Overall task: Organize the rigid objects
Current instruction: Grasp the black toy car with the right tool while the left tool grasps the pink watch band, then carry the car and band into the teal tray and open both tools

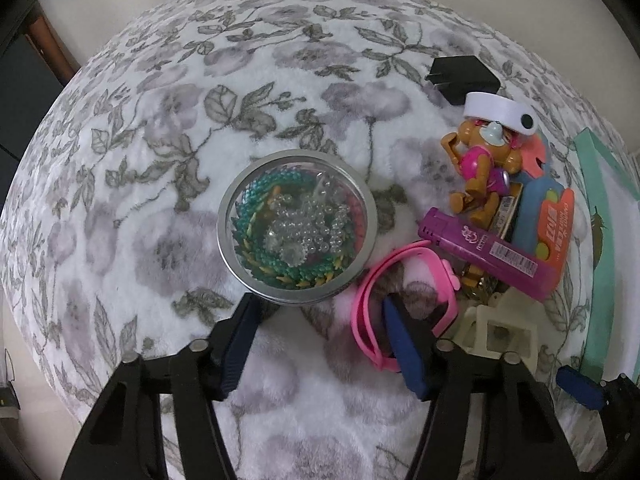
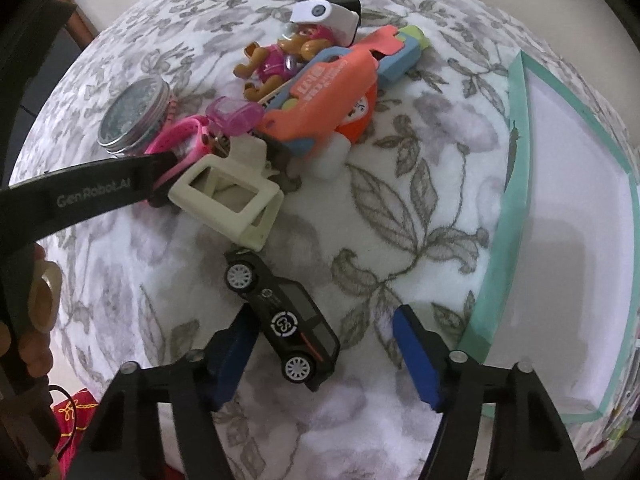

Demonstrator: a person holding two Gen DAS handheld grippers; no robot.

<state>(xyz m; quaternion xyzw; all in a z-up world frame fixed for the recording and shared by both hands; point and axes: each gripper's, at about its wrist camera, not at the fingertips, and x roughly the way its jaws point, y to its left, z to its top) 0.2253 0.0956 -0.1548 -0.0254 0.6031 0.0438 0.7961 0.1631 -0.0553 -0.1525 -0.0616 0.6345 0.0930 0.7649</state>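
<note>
A black die-cast toy car (image 2: 282, 314) is lying on the flowered plush cloth (image 2: 400, 208) between the right gripper (image 2: 326, 354)'s parted blue pads, the left pad touching it (no clamp). Only the left wrist view is showing the left gripper (image 1: 320, 338), unclenched just below a round metal tin (image 1: 297, 227) holding beads. A mint-rimmed white tray (image 2: 516, 152) is sitting alongside.
</note>
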